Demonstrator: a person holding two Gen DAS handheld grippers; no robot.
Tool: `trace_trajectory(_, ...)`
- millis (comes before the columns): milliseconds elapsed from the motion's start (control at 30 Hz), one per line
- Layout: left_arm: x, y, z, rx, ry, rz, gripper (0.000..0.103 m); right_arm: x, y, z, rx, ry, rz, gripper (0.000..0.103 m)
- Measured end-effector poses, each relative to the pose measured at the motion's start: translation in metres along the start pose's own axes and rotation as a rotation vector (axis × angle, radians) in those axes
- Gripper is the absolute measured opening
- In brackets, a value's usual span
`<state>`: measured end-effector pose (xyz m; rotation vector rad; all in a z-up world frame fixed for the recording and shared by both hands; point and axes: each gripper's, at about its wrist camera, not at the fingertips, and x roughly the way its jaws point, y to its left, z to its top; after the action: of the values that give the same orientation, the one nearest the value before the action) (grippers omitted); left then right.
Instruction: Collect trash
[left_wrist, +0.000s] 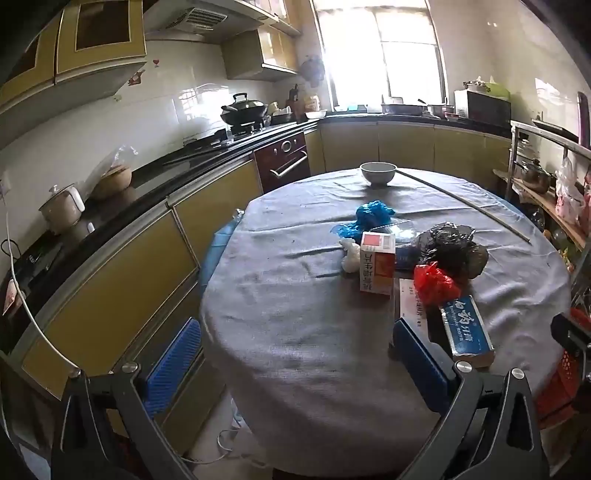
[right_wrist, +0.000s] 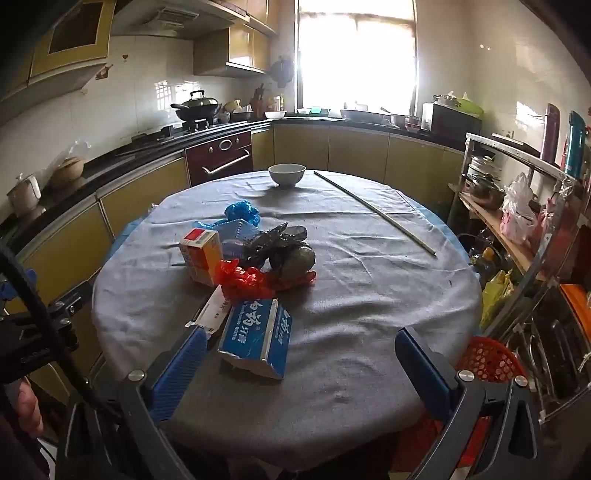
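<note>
Grey cloth: covers the round tabletop (left_wrist: 295, 314) in the left wrist view.
Left tongs (left_wrist: 295, 354): spread wide and empty, hanging over the near edge of the tabletop, one blue pad off the left edge.
Trash pile: toward the right side of the tabletop; an orange-and-white carton (left_wrist: 377, 264) stands upright with a white wad (left_wrist: 350, 254) touching its left side.
Bags: a blue bag (left_wrist: 371, 218) lies behind the carton, a black bag (left_wrist: 452, 247) to its right, a red bag (left_wrist: 434, 282) in front of the black one.
Blue box (left_wrist: 467, 330): flat by the near right edge, just beside the right pad.
White bowl (left_wrist: 378, 172): at the far edge, well apart from the pile.

Right wrist view: same tabletop (right_wrist: 351, 295).
Right tongs (right_wrist: 299, 365): wide apart, holding nothing, above the near edge.
Blue box (right_wrist: 258, 332): lies just inside the left pad, not touched.
Red bag (right_wrist: 247, 282): behind the box, against the black bag (right_wrist: 286, 245) and carton (right_wrist: 201, 254).
Thin rod (right_wrist: 373, 210): runs slantwise toward the right edge.
Red basket (right_wrist: 491, 358): below the near right edge.
</note>
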<state>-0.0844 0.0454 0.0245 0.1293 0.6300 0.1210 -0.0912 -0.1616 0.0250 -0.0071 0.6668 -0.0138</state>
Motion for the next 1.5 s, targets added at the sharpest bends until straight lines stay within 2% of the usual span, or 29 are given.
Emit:
trace_trajectory(700, 0.001, -0.001, -0.002, 0.012, 0.007, -0.006, 0.103, 0.011, 0.001, -0.005, 0.023, 0.061, 0.017, 0.103)
trace_trajectory(1500, 0.003, -0.001, -0.003, 0.013, 0.018, -0.008, 0.103, 0.018, 0.007, -0.008, -0.004, 0.076, 0.020, 0.103)
